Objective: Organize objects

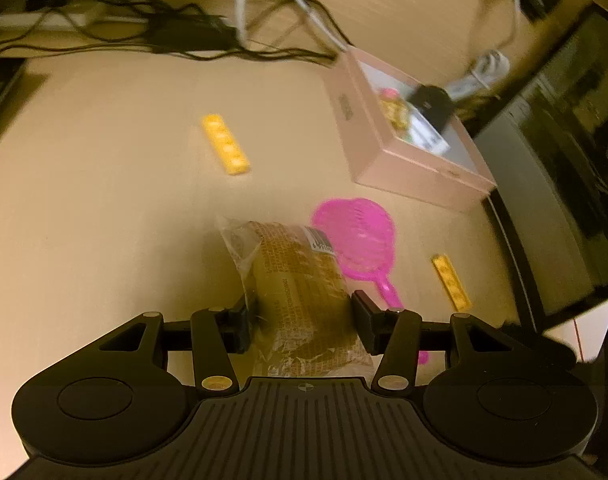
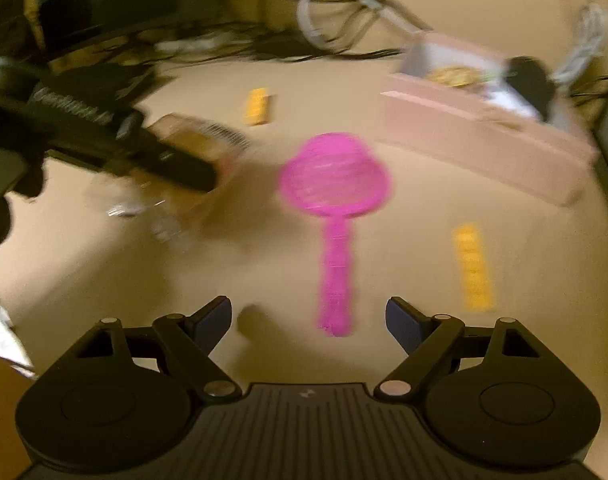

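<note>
**Left gripper holds the snack packet; right gripper wide apart over the pink strainer**

In the left wrist view, the left gripper (image 1: 300,320) is closed on a snack packet (image 1: 296,284), a clear wrapper with brown content and a barcode at its far end. The two black pads press the packet from both sides near its lower half. The packet looks lifted from the table (image 1: 104,200), but I cannot tell this for sure.

The pink strainer (image 1: 355,236) lies flat at about 1 o'clock from the packet, partly hidden behind it, with the handle toward the camera. One yellow block (image 1: 226,144) lies at 11 o'clock, well apart. A second yellow block (image 1: 451,282) is at 3 o'clock, near the strainer handle. The pink box (image 1: 387,148) stands at 1 o'clock, farther away, and holds some small items (too blurred to name). Tangled cables (image 1: 208,36) run along the far edge of the table.

In the right wrist view, which is blurred, the right gripper (image 2: 307,322) has its fingers spread wide and grips nothing. The end of the strainer handle lies between them, toward the right finger. The strainer bowl is at 12 o'clock. The left gripper with the packet appears at 10 o'clock, and the box at 2 o'clock.
</note>
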`<state>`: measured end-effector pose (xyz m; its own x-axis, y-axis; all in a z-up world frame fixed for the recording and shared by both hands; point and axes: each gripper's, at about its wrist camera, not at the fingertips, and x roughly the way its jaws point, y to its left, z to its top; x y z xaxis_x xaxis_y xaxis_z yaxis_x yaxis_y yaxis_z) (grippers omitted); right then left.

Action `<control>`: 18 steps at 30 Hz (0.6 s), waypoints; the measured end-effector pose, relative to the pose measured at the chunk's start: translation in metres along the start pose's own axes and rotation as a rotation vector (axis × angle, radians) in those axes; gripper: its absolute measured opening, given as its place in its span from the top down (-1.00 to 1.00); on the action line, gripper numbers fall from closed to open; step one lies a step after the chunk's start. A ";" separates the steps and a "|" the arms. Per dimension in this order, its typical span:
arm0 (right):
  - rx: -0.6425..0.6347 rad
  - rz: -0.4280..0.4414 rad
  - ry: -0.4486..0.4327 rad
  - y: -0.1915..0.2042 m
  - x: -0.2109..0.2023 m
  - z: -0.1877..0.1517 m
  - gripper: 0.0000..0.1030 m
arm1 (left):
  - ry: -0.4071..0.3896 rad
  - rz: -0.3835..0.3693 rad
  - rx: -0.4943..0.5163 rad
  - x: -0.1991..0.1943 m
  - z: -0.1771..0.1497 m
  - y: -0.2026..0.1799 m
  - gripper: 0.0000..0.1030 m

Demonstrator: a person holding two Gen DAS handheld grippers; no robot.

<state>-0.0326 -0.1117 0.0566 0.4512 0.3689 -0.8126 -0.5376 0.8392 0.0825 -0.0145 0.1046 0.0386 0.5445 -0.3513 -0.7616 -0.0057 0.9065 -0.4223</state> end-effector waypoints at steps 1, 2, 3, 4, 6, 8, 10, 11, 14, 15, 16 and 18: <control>-0.008 0.032 0.009 0.005 0.003 0.002 -0.65 | -0.005 0.005 -0.012 -0.002 0.000 0.004 -0.05; -0.017 0.052 0.008 0.011 0.003 0.003 -0.65 | -0.011 0.011 -0.025 -0.004 0.000 0.007 -0.05; -0.026 0.077 0.010 0.016 0.004 0.005 -0.65 | -0.017 0.018 -0.040 -0.005 0.000 0.011 -0.05; -0.038 0.102 0.010 0.021 0.003 0.007 -0.65 | -0.021 0.023 -0.052 -0.008 0.000 0.015 -0.05; -0.068 0.108 -0.005 0.025 -0.001 0.008 -0.65 | -0.028 0.033 -0.075 -0.011 -0.001 0.021 -0.05; -0.081 0.078 -0.026 0.023 -0.006 0.012 -0.66 | -0.031 0.040 -0.088 -0.013 -0.002 0.024 -0.05; -0.072 0.012 -0.055 0.015 -0.010 0.015 -0.67 | -0.031 0.043 -0.097 -0.014 -0.003 0.027 -0.05; -0.065 -0.029 -0.071 0.010 -0.011 0.017 -0.67 | -0.030 0.042 -0.099 -0.015 -0.004 0.027 -0.05; -0.030 -0.163 -0.102 -0.012 -0.013 0.019 -0.67 | -0.026 0.038 -0.099 -0.015 -0.006 0.027 -0.05; -0.013 -0.194 -0.103 -0.020 -0.013 0.020 -0.67 | -0.024 0.037 -0.098 -0.015 -0.007 0.027 -0.05; 0.002 -0.214 -0.102 -0.026 -0.012 0.022 -0.67 | -0.023 0.037 -0.097 -0.015 -0.008 0.026 -0.05; 0.020 -0.214 -0.104 -0.035 -0.011 0.026 -0.67 | -0.021 0.037 -0.094 -0.015 -0.008 0.025 -0.05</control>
<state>-0.0005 -0.1349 0.0777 0.6249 0.2202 -0.7490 -0.4080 0.9101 -0.0729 -0.0296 0.1305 0.0355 0.5598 -0.3119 -0.7677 -0.1048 0.8924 -0.4389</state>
